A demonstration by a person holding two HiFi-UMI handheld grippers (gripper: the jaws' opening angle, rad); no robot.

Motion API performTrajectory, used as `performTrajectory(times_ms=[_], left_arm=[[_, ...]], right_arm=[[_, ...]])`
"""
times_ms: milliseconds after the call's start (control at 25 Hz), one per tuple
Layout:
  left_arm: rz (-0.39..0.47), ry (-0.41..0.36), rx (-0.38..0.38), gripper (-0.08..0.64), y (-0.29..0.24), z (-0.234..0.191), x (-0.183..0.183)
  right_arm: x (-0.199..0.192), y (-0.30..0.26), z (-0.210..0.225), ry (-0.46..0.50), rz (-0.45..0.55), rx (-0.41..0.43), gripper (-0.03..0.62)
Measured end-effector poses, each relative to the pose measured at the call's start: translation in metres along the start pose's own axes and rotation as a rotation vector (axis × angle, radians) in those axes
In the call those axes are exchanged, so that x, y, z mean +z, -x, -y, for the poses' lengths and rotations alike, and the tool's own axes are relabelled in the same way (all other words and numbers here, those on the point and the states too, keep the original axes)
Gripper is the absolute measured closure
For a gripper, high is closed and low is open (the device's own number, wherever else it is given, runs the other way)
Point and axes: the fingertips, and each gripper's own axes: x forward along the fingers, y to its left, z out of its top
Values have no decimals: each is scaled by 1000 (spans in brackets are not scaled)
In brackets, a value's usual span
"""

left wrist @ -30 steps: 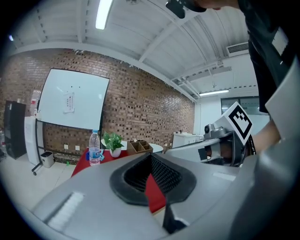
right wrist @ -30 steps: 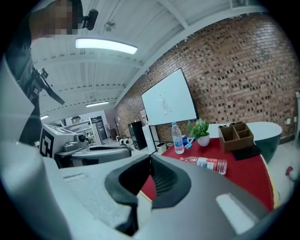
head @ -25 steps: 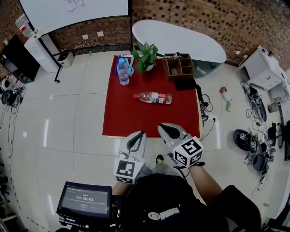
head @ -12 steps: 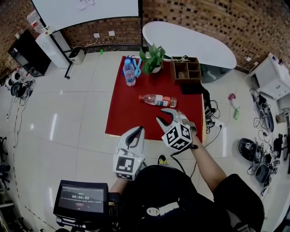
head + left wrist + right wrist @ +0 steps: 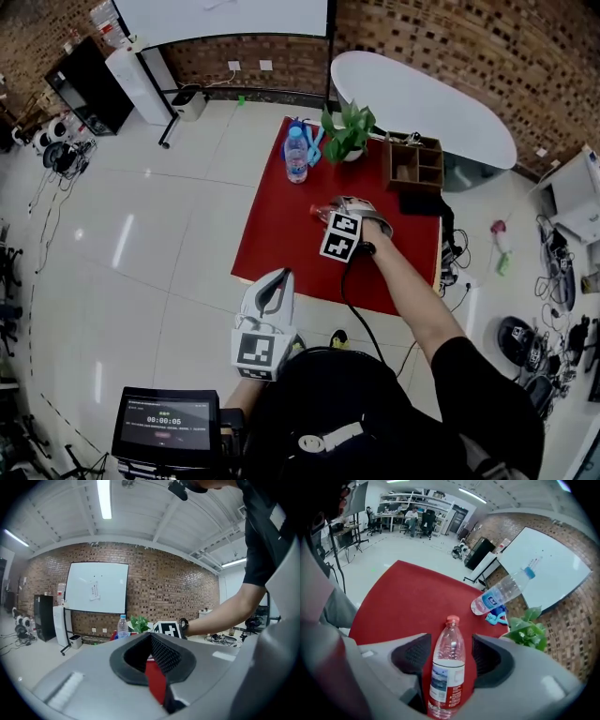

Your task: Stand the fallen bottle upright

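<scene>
Right arm [image 5: 405, 286] is stretched way out over the square red table [image 5: 281, 239], bare forearm, black sleeve up at the shoulder. The right gripper [image 5: 449, 656] sits around the middle of that table with its jaws wide apart, straddling the fallen clear plastic bottle with the red cap and red-and-white label [image 5: 446, 670]. The bottle lies flat on the red top between the pads, and red shows on each side, so no grip. The left gripper [image 5: 279, 281] hangs back just off the table's near edge, jaws pinched to a narrow slit with nothing in them. Along the table's far edge: an upright clear bottle with a blue cap [image 5: 296, 155], a green potted plant [image 5: 347, 136] and a brown wooden organiser box [image 5: 417, 166]. The table's near half is bare red.
</scene>
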Motion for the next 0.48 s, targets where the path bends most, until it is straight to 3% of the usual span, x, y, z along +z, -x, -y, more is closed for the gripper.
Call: performTrajectory(times_ms=[160, 280, 480], left_arm=[[-10, 19, 66, 557, 6, -17, -9], [-19, 31, 92, 557, 6, -24, -13], [-17, 30, 68, 558, -2, -24, -4]], right_arm=[[-14, -34, -5, 67, -98, 50, 331], [-23, -42, -9, 146, -169, 17, 331], [-11, -27, 0, 103, -87, 5, 337]])
